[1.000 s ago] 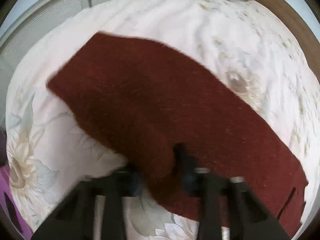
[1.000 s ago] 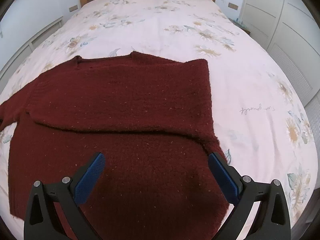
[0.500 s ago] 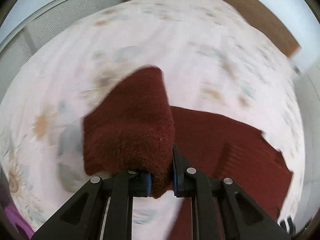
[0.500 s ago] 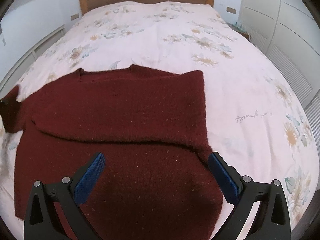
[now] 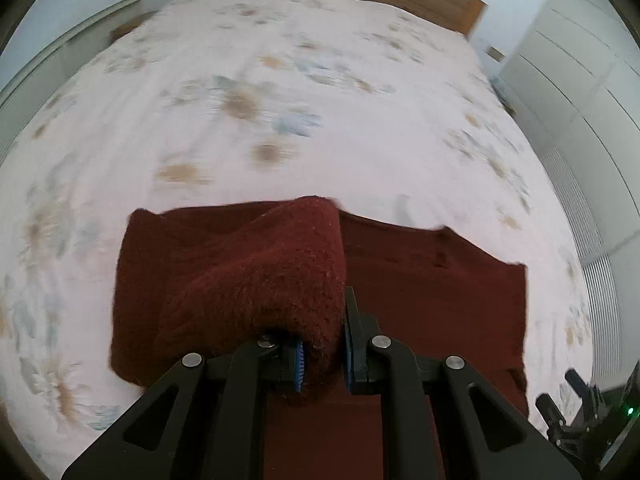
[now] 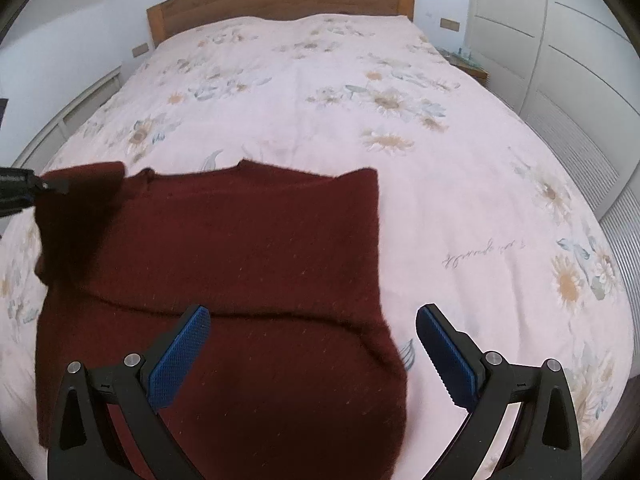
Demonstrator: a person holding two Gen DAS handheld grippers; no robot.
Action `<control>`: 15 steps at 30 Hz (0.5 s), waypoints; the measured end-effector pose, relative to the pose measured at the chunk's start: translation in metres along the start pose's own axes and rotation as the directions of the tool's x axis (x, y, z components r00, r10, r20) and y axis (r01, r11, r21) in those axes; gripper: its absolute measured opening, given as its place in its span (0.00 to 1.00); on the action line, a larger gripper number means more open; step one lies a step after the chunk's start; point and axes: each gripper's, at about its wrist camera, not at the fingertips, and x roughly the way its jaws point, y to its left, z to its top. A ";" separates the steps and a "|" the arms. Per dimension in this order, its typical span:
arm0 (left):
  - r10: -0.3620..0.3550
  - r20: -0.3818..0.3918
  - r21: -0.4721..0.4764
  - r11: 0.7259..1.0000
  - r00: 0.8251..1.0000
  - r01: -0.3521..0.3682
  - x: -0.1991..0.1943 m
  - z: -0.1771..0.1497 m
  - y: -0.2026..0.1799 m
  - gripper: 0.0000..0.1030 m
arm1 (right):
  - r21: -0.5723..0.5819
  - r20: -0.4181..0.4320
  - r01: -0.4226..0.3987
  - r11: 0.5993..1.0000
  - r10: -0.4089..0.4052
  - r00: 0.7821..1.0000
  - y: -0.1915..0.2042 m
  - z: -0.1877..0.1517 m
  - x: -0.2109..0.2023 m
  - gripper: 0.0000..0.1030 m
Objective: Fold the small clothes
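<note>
Fold partly done, by my judgement: one sleeve lay across the sweater [image 6: 240, 264], the other sleeve [image 5: 280, 272] was clamped in the left gripper [image 5: 323, 354], lifted; hem fold remained. Right gripper [image 6: 312, 352] hovered, fingers apart. Fuzzy dark-red knit, flecked, on floral bed [image 6: 460, 184].

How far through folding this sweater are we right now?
Roughly midway. Done: the right sleeve already lies folded across the sweater. In hand: the left gripper is shut on the left sleeve, lifted above the body. Left: lay it down, then fold the body. The right gripper hangs open and empty.
</note>
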 end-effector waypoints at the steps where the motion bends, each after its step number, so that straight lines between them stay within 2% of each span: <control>1: -0.006 -0.003 0.023 1.000 1.000 0.006 0.004 -0.001 -0.012 0.11 | 0.004 0.002 0.002 1.000 -0.002 1.000 -0.002 0.002 0.000 1.00; 3: -0.023 -0.020 0.066 0.998 1.000 0.024 0.016 -0.005 -0.035 0.11 | 0.010 0.006 0.007 1.000 -0.007 1.000 -0.005 0.003 -0.002 1.00; 5: -0.009 -0.037 0.103 0.995 0.999 0.012 0.028 -0.013 -0.050 0.11 | 0.016 0.002 0.005 1.000 -0.005 1.000 -0.007 0.002 -0.001 1.00; 10: 0.087 -0.103 0.155 0.985 0.991 -0.071 0.068 -0.040 -0.060 0.12 | 0.018 -0.040 -0.005 1.000 0.006 0.999 -0.009 -0.009 0.011 1.00; 15: 0.176 -0.165 0.219 0.966 0.970 -0.138 0.096 -0.058 -0.058 0.15 | 0.030 -0.065 -0.013 0.999 0.015 0.998 -0.011 -0.018 0.020 1.00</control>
